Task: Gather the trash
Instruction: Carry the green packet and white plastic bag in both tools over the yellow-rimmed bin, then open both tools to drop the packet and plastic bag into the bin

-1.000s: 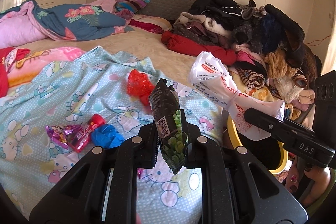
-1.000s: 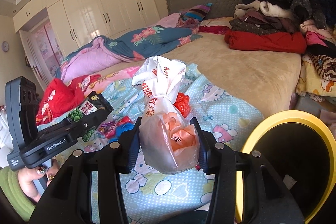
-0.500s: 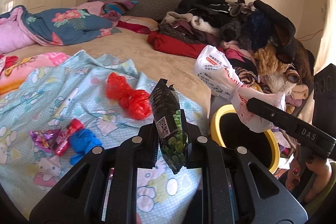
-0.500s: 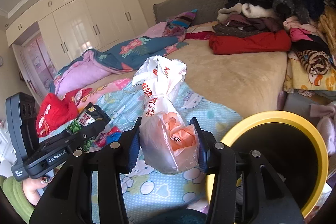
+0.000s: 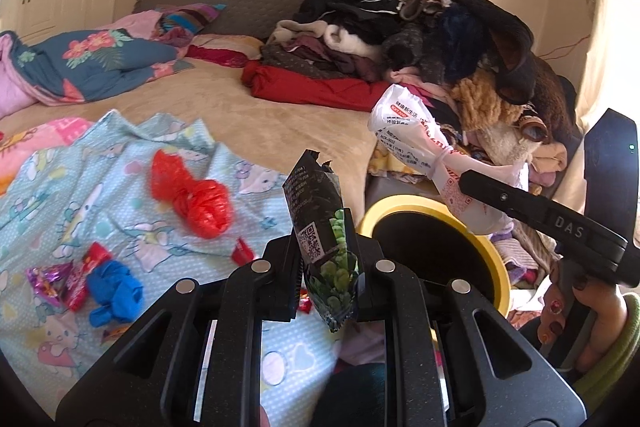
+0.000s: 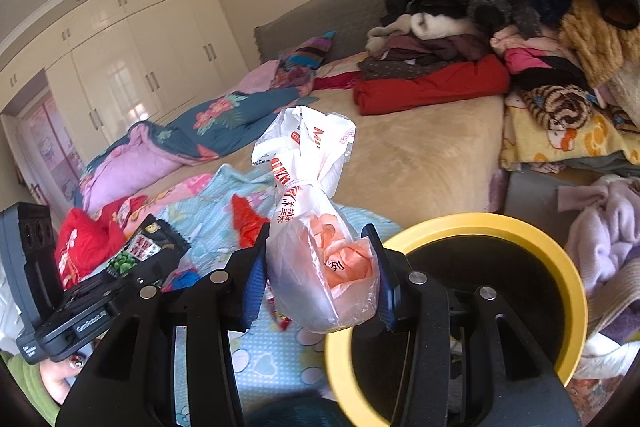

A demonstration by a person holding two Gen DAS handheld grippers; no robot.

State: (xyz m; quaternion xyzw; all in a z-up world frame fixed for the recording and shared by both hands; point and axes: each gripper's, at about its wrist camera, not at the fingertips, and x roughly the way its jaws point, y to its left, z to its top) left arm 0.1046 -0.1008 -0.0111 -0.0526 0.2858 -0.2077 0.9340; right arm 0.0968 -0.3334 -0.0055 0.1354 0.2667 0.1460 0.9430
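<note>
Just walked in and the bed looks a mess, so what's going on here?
A person is clearing trash off the bed with two handheld grippers. The left gripper is shut on a green-pea snack packet; the right gripper grips a tied white plastic bag. Both hover by the yellow-rimmed bin. A red bag and blue wad remain on the sheet.

The left gripper point(image 5: 328, 269) is clamped nearly closed and tilted downward, while the right gripper point(image 6: 320, 285) stands partly open, gripping.
</note>
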